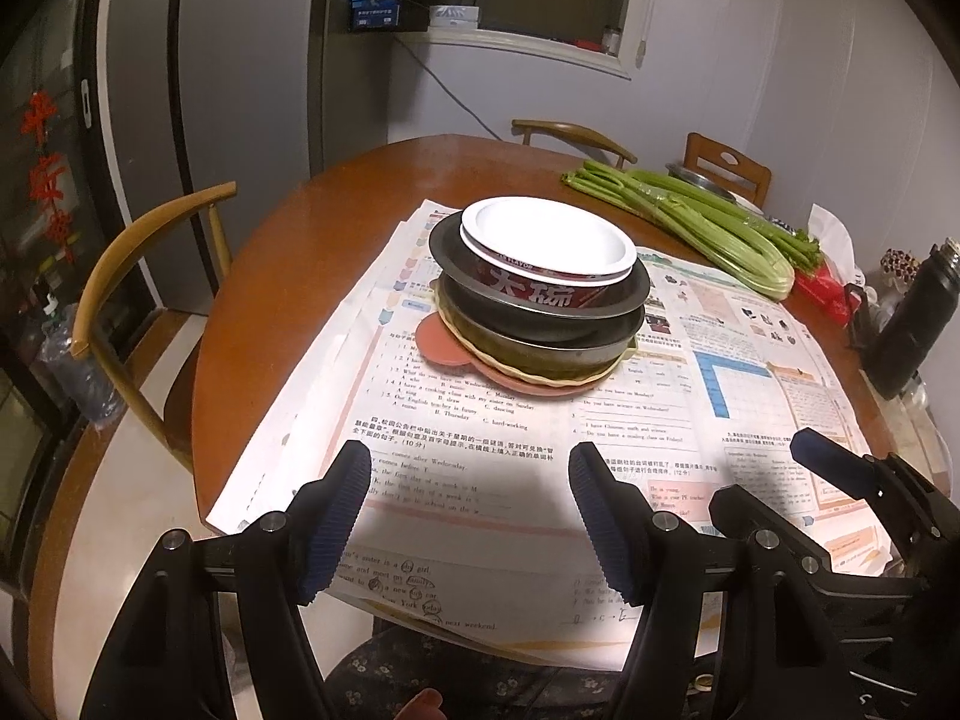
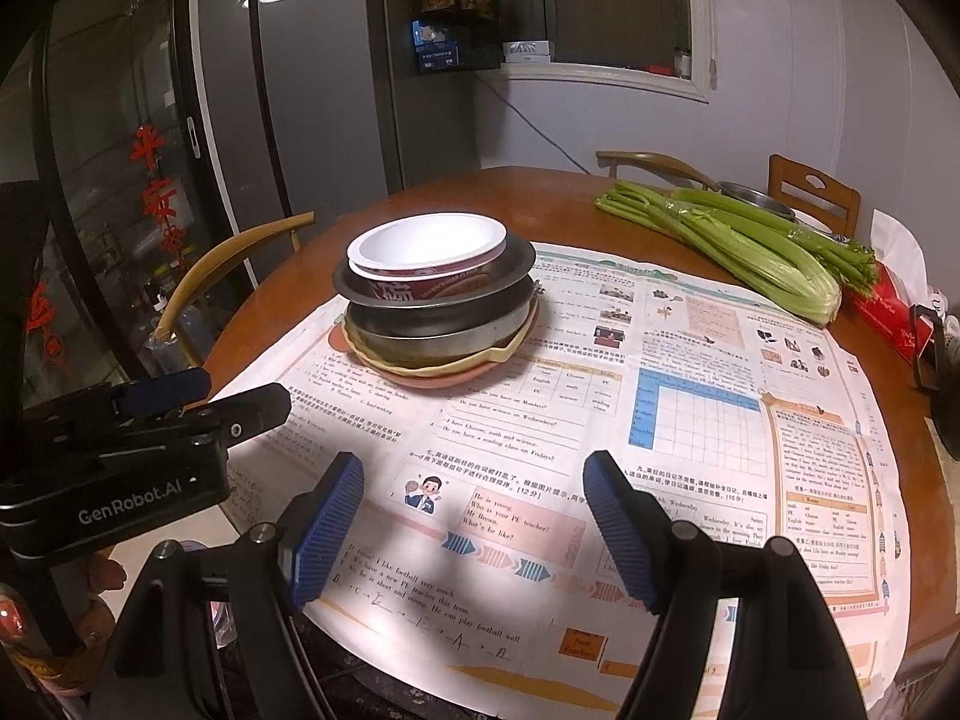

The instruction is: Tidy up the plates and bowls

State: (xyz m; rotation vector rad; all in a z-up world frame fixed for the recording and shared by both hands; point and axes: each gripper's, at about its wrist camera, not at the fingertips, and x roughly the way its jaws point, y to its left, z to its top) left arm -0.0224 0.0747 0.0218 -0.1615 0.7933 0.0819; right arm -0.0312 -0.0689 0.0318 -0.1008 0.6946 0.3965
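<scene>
A stack of dishes stands on newspaper in the middle of the round table. Its top piece is a red paper bowl [image 1: 549,252] [image 2: 427,252] with a white inside. Below it sit a dark metal dish [image 1: 624,300], a steel bowl [image 2: 432,333], a woven yellow tray [image 1: 516,369] and a pink plate [image 1: 438,342] at the bottom. My left gripper [image 1: 471,516] is open over the newspaper, short of the stack, and holds nothing. My right gripper [image 2: 474,519] is likewise open and empty, to the right of the left one [image 2: 222,402].
Celery stalks [image 1: 708,222] [image 2: 750,246] lie at the table's back right, with a steel basin [image 2: 756,198] behind them. A black flask [image 1: 912,324] and a red packet [image 2: 888,312] stand at the right edge. Wooden chairs [image 1: 144,276] ring the table. A fridge [image 1: 198,90] is behind on the left.
</scene>
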